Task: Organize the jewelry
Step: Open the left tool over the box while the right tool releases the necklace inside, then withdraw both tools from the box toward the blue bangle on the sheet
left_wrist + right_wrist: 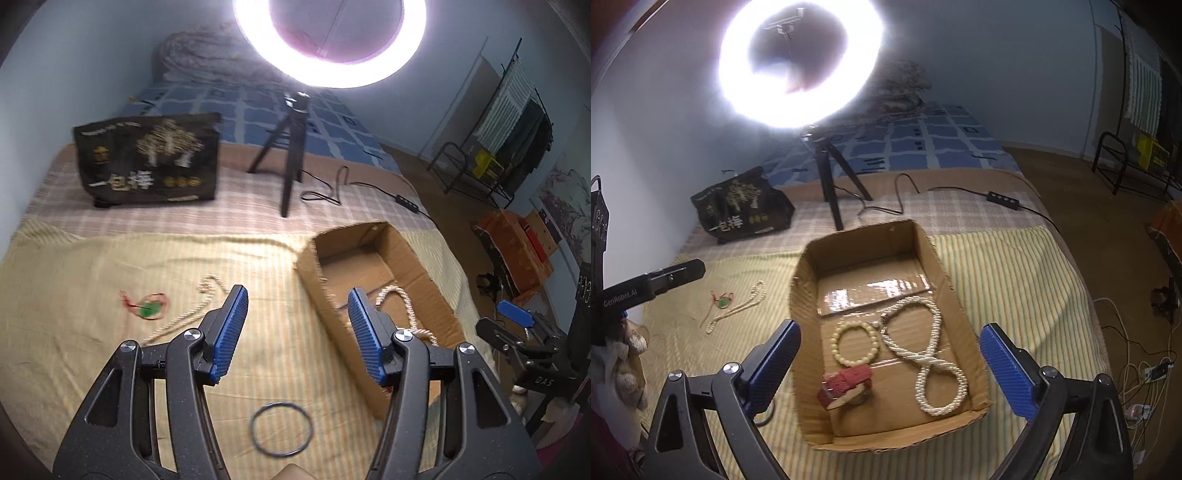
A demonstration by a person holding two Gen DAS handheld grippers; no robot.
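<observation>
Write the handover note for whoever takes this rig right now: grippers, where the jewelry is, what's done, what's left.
Left gripper: open, empty, above the striped cloth.
Right gripper: open wide, empty, over the cardboard box.
In the box: long pearl necklace, cream bead bracelet, red strap.
Still on the cloth: second pearl necklace, green pendant on red cord, dark thin ring near the box.
Done: three pieces boxed.
Left: move those three into the box.

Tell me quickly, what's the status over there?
Left gripper, right gripper open, empty. Cardboard box holds long pearl necklace, cream bead bracelet, red watch. Thin black ring still outside. Nothing blocking.
</observation>
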